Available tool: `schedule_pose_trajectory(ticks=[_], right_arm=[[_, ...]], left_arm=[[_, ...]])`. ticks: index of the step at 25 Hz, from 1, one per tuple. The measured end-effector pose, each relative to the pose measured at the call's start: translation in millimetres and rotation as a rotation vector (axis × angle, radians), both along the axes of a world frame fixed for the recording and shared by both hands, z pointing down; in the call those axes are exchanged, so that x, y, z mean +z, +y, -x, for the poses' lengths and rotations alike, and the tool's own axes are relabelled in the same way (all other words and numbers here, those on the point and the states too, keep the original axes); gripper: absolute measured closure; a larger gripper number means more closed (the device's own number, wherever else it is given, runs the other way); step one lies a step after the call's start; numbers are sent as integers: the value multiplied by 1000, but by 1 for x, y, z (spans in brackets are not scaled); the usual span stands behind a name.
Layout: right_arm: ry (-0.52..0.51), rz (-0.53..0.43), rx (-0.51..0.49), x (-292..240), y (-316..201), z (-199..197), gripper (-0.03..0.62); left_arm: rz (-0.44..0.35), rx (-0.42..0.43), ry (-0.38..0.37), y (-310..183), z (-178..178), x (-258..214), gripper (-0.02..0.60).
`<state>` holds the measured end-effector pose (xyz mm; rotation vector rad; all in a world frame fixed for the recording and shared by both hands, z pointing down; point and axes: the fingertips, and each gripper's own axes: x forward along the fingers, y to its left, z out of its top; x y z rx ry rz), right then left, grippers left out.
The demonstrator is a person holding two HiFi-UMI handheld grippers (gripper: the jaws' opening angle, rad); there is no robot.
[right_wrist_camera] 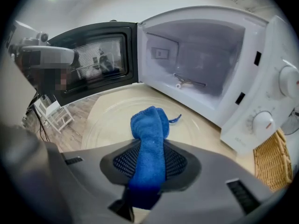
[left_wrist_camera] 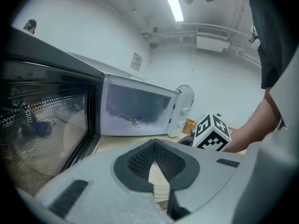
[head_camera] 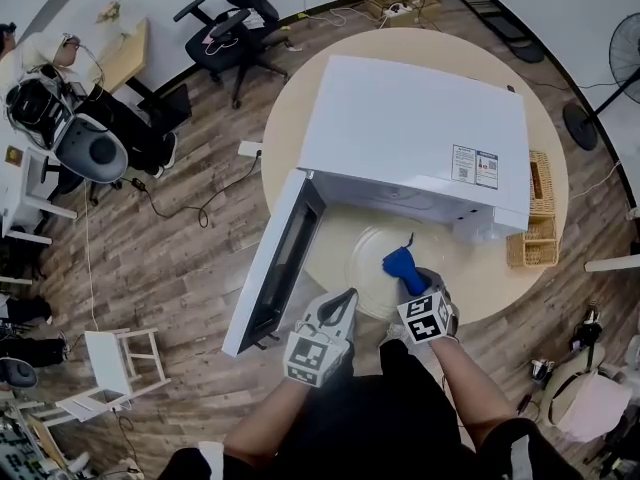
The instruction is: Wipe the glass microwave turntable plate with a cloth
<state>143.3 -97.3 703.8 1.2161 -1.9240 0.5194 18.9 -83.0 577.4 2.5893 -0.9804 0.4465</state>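
- While my right gripper (right_wrist_camera: pixel 150 146) is clamped on the blue cloth (right_wrist_camera: pixel 148 129), the cloth's free end sticks out past the jaws, over the glass plate (right_wrist_camera: pixel 105 120); I cannot tell whether it touches.
- My left gripper (left_wrist_camera: pixel 154 144) has its jaws together with nothing between them, just off the plate's near left rim.
- That plate lies flat on the round table (head_camera: pixel 482 298), in front of the open microwave (head_camera: pixel 415 128).
- Its door (head_camera: pixel 278 258) swings out to my left.
- A wicker basket (head_camera: pixel 537 223) stands right of the microwave.
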Motion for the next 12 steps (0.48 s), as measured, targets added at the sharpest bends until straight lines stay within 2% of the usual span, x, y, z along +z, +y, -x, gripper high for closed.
schedule_pose_trajectory(ticks=[12], right_arm=[[76, -21, 123, 0, -20, -69, 482]], left_arm=[[-3, 11, -2, -4, -8, -4, 575]])
